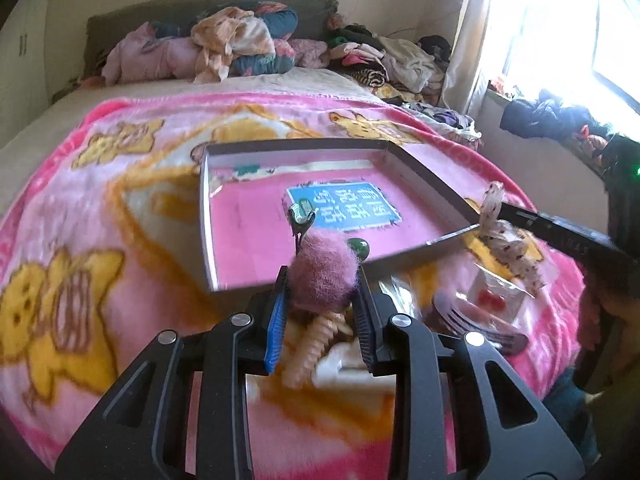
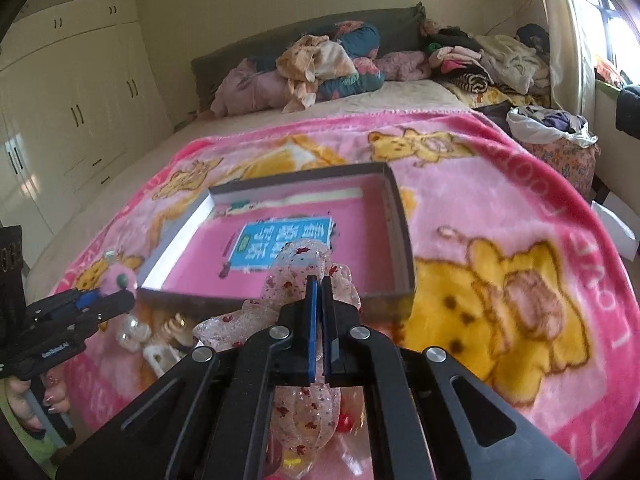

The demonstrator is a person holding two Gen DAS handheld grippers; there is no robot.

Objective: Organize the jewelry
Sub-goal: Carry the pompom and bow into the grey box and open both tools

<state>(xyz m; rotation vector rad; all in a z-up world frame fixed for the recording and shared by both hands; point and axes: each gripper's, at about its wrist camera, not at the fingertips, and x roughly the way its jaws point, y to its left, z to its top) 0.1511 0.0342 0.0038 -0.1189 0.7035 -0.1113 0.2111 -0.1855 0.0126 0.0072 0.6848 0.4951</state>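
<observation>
A shallow cardboard box [image 1: 208,216] with a pink floor and a blue label lies on the pink blanket; it also shows in the right wrist view [image 2: 402,232]. My left gripper [image 1: 322,276] is shut on a pink fuzzy pom-pom hair clip [image 1: 320,270] just before the box's near edge; it shows in the right wrist view [image 2: 106,300]. My right gripper [image 2: 320,284] is shut on a sheer speckled scrunchie [image 2: 296,264] over the box's near edge; the scrunchie shows at the right in the left wrist view [image 1: 500,220].
Loose accessories lie on the blanket before the box: a peach claw clip [image 1: 312,348], a purple clip [image 1: 468,320], a packet with red pieces [image 1: 496,296], pearl pieces [image 2: 132,330]. Piled clothes [image 1: 240,44] sit at the bed head. Wardrobes [image 2: 80,100] stand left.
</observation>
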